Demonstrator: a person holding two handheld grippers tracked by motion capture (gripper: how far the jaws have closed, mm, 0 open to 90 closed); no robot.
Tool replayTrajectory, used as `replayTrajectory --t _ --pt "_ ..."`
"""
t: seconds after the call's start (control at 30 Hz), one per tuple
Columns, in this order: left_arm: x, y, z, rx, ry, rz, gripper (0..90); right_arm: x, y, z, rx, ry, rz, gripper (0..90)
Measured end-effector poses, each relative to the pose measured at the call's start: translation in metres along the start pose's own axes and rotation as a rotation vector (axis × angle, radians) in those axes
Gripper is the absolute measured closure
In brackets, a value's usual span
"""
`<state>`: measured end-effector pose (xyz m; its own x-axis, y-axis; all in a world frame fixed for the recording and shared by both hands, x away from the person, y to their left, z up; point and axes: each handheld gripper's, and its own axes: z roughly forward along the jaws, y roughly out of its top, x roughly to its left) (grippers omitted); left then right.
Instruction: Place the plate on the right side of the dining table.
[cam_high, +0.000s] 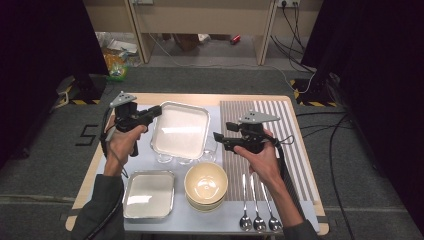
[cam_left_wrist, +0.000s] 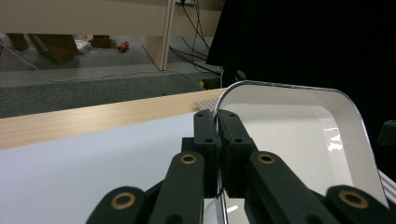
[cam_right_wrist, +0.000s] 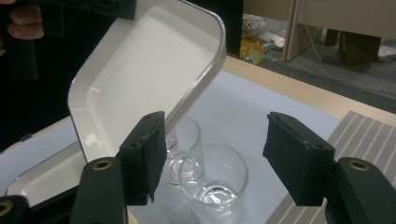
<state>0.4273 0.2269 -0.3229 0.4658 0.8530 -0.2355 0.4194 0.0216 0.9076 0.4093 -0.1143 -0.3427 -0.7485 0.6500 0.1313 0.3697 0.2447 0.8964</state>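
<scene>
One mark can be read in the high view: a large black figure "5" (cam_high: 88, 135) is laid out in black strips on the grey carpeted floor (cam_high: 45, 150), just left of the light wooden table (cam_high: 210, 97). No other lettering, label or brand can be made out.

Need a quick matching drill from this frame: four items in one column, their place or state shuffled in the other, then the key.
Items:
1. large white tray
2. small tray
3. stacked bowls
4. spoons

Place or state:
A. side by side at the near edge of the table, by the striped mat
B. lifted and tilted, its rim pinched by the left gripper
C. flat on the table, near left
D. near centre, between the small tray and the spoons

Pairs: 1-B, 2-C, 3-D, 4-A
</scene>
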Motion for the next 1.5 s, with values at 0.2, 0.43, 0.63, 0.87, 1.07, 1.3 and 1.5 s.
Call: replayTrajectory --t 0.2,0.43,0.63,0.87,1.07,1.3,1.5 --pt "-0.006 0.002 0.003 -0.006 -0.019 -0.007 86.9 -0.001 0.002 0.006 -0.017 0.043 0.041 43.1" --pt "-0.017 0.005 0.007 -0.010 -0.046 0.002 86.8 -0.004 0.003 0.009 -0.033 0.059 0.079 48.8" --pt "-0.024 0.005 0.011 -0.009 -0.067 0.001 87.2 -0.009 0.003 0.010 -0.048 0.080 0.090 57.1" --pt "-0.026 0.006 0.011 -0.011 -0.074 0.001 87.5 -0.011 0.003 0.010 -0.063 0.103 0.112 65.0" --pt "-0.027 0.005 0.011 -0.010 -0.076 0.004 87.6 -0.013 0.004 0.009 -0.087 0.108 0.128 68.0" --pt "-0.031 0.007 0.010 -0.007 -0.097 0.013 87.3 -0.017 0.006 0.000 -0.165 0.123 0.194 75.1" --pt "-0.037 0.007 0.012 -0.003 -0.123 0.017 86.5 -0.021 0.006 -0.008 -0.193 0.088 0.202 77.4"
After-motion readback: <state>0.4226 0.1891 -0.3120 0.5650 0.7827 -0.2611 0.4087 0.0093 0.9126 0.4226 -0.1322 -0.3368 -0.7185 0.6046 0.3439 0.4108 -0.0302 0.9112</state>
